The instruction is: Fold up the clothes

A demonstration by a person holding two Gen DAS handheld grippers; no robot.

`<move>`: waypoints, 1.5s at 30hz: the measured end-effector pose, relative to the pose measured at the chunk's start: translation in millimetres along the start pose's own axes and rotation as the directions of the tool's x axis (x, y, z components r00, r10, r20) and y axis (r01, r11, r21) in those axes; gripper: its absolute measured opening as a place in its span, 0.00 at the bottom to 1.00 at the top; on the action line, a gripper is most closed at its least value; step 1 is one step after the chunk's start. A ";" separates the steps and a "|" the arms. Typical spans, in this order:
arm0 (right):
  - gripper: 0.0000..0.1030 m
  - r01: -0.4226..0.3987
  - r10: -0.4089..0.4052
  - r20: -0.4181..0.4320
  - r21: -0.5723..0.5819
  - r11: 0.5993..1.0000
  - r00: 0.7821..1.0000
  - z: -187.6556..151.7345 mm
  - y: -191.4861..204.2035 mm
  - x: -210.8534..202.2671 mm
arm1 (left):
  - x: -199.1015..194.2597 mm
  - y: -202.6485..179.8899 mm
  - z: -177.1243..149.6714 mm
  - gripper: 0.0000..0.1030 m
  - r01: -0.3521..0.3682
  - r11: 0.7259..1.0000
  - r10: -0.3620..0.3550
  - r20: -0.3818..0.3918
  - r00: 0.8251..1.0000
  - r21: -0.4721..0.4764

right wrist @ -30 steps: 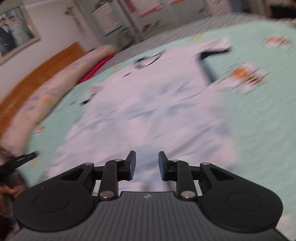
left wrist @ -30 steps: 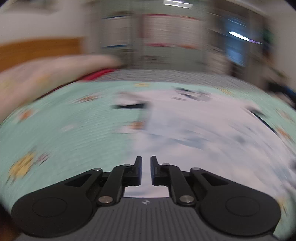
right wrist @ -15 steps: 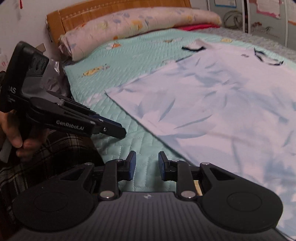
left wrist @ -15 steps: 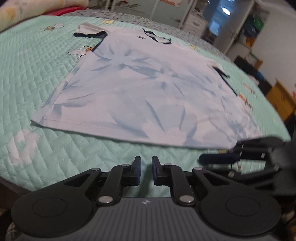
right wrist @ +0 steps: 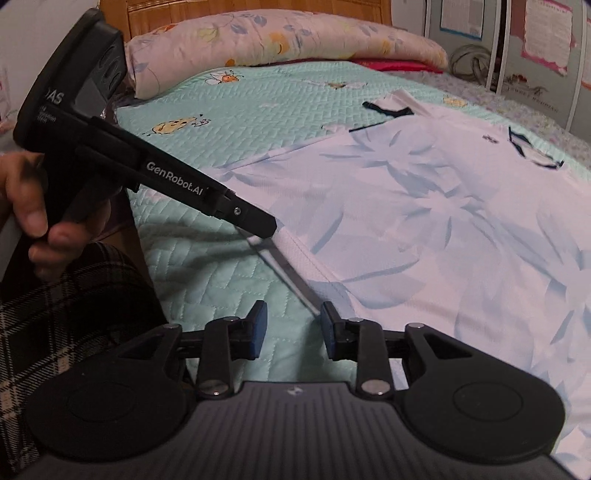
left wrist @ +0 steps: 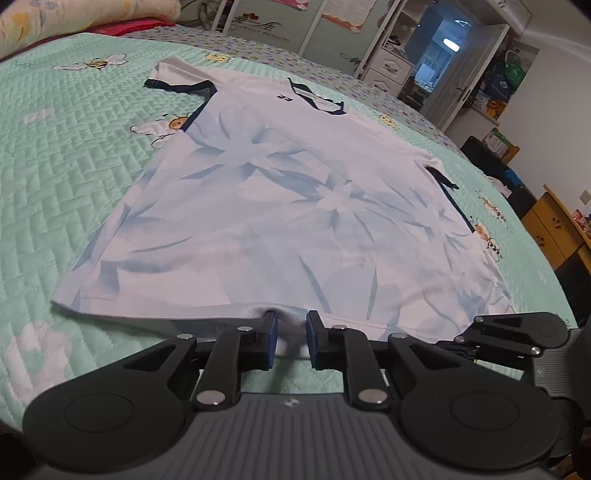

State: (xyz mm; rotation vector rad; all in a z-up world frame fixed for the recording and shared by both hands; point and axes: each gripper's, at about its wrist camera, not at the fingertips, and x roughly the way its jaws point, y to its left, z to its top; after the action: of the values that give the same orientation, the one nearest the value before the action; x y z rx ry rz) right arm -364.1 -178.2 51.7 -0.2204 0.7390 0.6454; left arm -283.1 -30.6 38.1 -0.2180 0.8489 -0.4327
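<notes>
A white shirt (left wrist: 295,206) with a pale blue flower print and navy trim lies flat on the mint quilt (left wrist: 74,147), collar at the far end. My left gripper (left wrist: 292,338) is at the near hem, open by a narrow gap, and a puckered bit of hem sits between its fingers. The right wrist view shows the left gripper (right wrist: 267,227) from the side, its tip on the hem, which is raised there. My right gripper (right wrist: 293,325) is open over the quilt, and its right finger (right wrist: 327,317) touches the hem's edge. The right gripper (left wrist: 461,338) also shows farther right along the hem.
A flowered pillow (right wrist: 280,40) and a wooden headboard (right wrist: 221,7) lie at the bed's far end, beside a red cloth (right wrist: 399,65). A hand (right wrist: 33,214) and a plaid-clad leg (right wrist: 74,314) are at the bed's near edge. A wooden cabinet (left wrist: 561,229) stands right.
Both grippers swung down to the shirt's near hem. The left one moved forward until the hem lay between its fingers. Both pairs of fingers stand a little wider apart.
</notes>
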 end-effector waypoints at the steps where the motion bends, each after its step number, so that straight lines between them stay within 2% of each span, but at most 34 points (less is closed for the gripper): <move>1: 0.36 0.005 -0.005 0.000 -0.002 1.000 1.000 0.5 -0.7 1.3 | 1.9 -0.2 1.6 0.18 -0.003 1.000 0.003 -0.002 1.000 0.004; 5: 0.36 0.020 -0.020 -0.007 -0.026 0.999 1.000 2.1 -1.7 6.9 | 9.1 -2.7 4.7 0.19 -0.007 0.998 0.009 -0.022 1.000 0.069; 7: 0.37 0.035 -0.038 -0.026 -0.087 0.996 0.999 1.6 1.6 10.8 | 10.7 -4.6 3.5 0.19 0.009 0.988 -0.002 -0.045 0.999 0.151; 9: 0.39 0.053 -0.060 -0.037 -0.169 0.984 0.997 0.0 5.1 13.9 | 10.1 -7.0 -0.5 0.20 0.013 0.964 0.004 -0.062 0.998 0.267; 11: 0.41 0.069 -0.082 -0.045 -0.248 0.966 0.996 -0.9 8.4 16.5 | 8.9 -13.3 -5.8 0.21 0.024 0.911 0.012 -0.086 0.996 0.412; 14: 0.40 0.087 -0.112 -0.054 -0.342 0.936 0.992 0.2 12.6 19.4 | 6.5 -25.6 -14.7 0.24 0.061 0.802 0.015 -0.122 0.992 0.594; 17: 0.40 0.111 -0.144 -0.057 -0.391 0.914 0.988 1.6 16.2 23.7 | 5.7 -38.1 -21.5 0.24 0.128 0.717 -0.010 -0.173 0.985 0.686; 18: 0.40 0.118 -0.154 -0.057 -0.407 0.906 0.986 2.1 17.4 25.2 | 6.7 -42.5 -24.7 0.25 0.128 0.686 -0.003 -0.173 0.985 0.716; 19: 0.36 0.126 -0.165 -0.057 -0.423 0.897 0.985 2.6 18.6 26.7 | 8.9 -46.6 -28.2 0.25 0.114 0.650 0.011 -0.159 0.987 0.751; 20: 0.28 0.133 -0.175 -0.057 -0.439 0.889 0.983 3.1 19.8 28.1 | 11.1 -50.6 -31.8 0.27 0.098 0.612 0.025 -0.143 0.989 0.784; 21: 0.24 0.140 -0.186 -0.057 -0.455 0.880 0.981 3.6 21.0 29.6 | 13.4 -54.7 -35.3 0.32 0.083 0.573 0.038 -0.127 0.991 0.816; 22: 0.20 0.147 -0.196 -0.056 -0.470 0.870 0.979 4.1 22.2 31.0 | 15.5 -57.0 -36.4 0.35 0.060 0.552 0.049 -0.105 0.993 0.831; 26: 0.06 0.171 -0.220 -0.048 -0.481 0.860 0.974 4.7 22.8 32.7 | 20.5 -60.6 -33.3 0.37 0.045 0.532 0.057 -0.089 0.994 0.846; 28: 0.05 0.165 -0.209 -0.046 -0.458 0.873 0.977 6.2 20.0 31.2 | 21.3 -62.0 -33.9 0.37 0.044 0.511 0.056 -0.084 0.995 0.858; 31: 0.04 0.139 -0.174 -0.053 -0.398 0.907 0.983 9.6 12.2 27.3 | 24.0 -62.1 -31.5 0.35 0.041 0.506 0.060 -0.083 0.995 0.862; 32: 0.03 0.131 -0.164 -0.055 -0.380 0.916 0.985 10.3 9.9 26.5 | 25.8 -62.7 -29.8 0.23 0.037 0.502 0.068 -0.081 0.994 0.864; 33: 0.02 0.125 -0.156 -0.057 -0.370 0.921 0.986 10.6 8.1 26.0 | 27.7 -63.2 -28.0 0.04 0.032 0.498 0.076 -0.080 0.994 0.867; 34: 0.02 0.118 -0.149 -0.060 -0.364 0.924 0.987 10.5 6.9 25.8 | 29.6 -63.8 -26.3 0.01 0.027 0.494 0.084 -0.078 0.993 0.869; 35: 0.01 0.112 -0.143 -0.061 -0.361 0.926 0.988 10.3 6.1 25.8 | 31.4 -64.4 -24.6 0.01 0.022 0.490 0.092 -0.077 0.993 0.872; 36: 0.00 0.104 -0.136 -0.067 -0.356 0.929 0.989 10.3 5.1 26.3 | 31.3 -63.7 -21.9 0.00 0.048 0.495 0.086 -0.104 0.991 0.867; 39: 0.00 0.058 -0.099 -0.100 -0.352 0.934 0.990 9.7 9.1 22.7 | 15.6 -65.6 -25.3 0.00 0.140 0.480 0.056 -0.190 0.980 0.866; 42: 0.00 0.003 -0.051 -0.117 -0.378 0.926 0.992 2.8 19.8 11.1 | 7.3 -59.8 -34.1 0.00 0.178 0.436 0.053 -0.223 0.973 0.882; 44: 0.00 -0.006 -0.043 -0.122 -0.371 0.929 0.992 3.9 17.2 12.6 | 11.8 -59.5 -28.7 0.00 0.169 0.467 0.064 -0.223 0.973 0.868; 45: 0.00 -0.003 -0.044 -0.123 -0.363 0.932 0.991 6.3 15.7 14.4 | 13.5 -60.7 -29.3 0.00 0.162 0.467 0.071 -0.219 0.973 0.869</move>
State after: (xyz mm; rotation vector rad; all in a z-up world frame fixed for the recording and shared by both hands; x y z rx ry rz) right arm -362.3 -156.6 46.9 -0.6154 0.7366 0.7508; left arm -314.6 -91.4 31.5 0.8277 0.7335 -0.9216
